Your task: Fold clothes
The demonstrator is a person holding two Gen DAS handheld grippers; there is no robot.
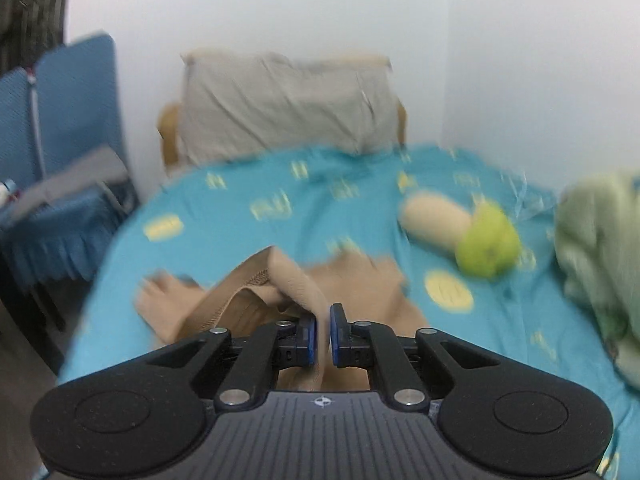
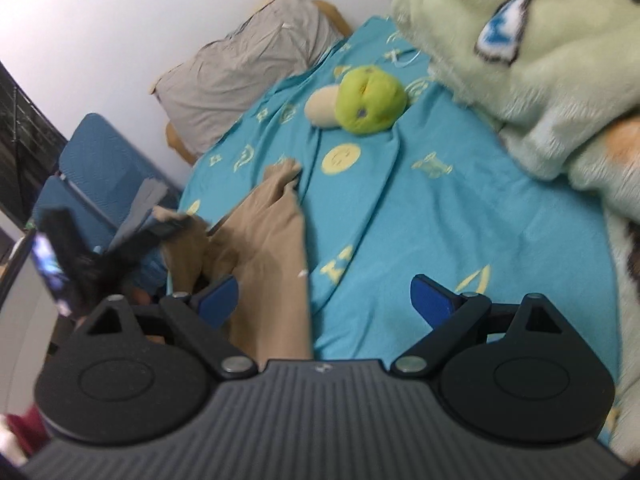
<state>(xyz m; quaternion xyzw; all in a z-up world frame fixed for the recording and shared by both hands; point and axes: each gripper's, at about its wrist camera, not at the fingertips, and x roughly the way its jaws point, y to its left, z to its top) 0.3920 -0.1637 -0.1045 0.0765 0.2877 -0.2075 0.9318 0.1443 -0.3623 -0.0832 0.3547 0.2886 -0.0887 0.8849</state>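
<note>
- Where the blue pads meet at the tip of the left gripper (image 1: 323,334), a raised fold of the tan garment (image 1: 280,280) is pinched between them, presumably so that the edge can be lifted and carried over the rest of the cloth.
- By contrast, the right gripper (image 2: 324,300) is held with its fingers spread wide and nothing between them; one finger is seen over the tan garment (image 2: 264,240), the other over bare teal sheet (image 2: 440,220), as if a second hold is to be taken.
- Most of the garment is spread, rumpled, along the near edge of the bed.
- Farther on, a green and beige plush toy (image 2: 360,100) is seen lying on the sheet, apart from the cloth, and a pale green fleece blanket (image 2: 540,60) is heaped at the right side; the room for spreading could be narrowed by both.
- Against the wall, a grey pillow (image 1: 288,100) is propped, and a blue chair (image 1: 60,140) stands beside the bed.
</note>
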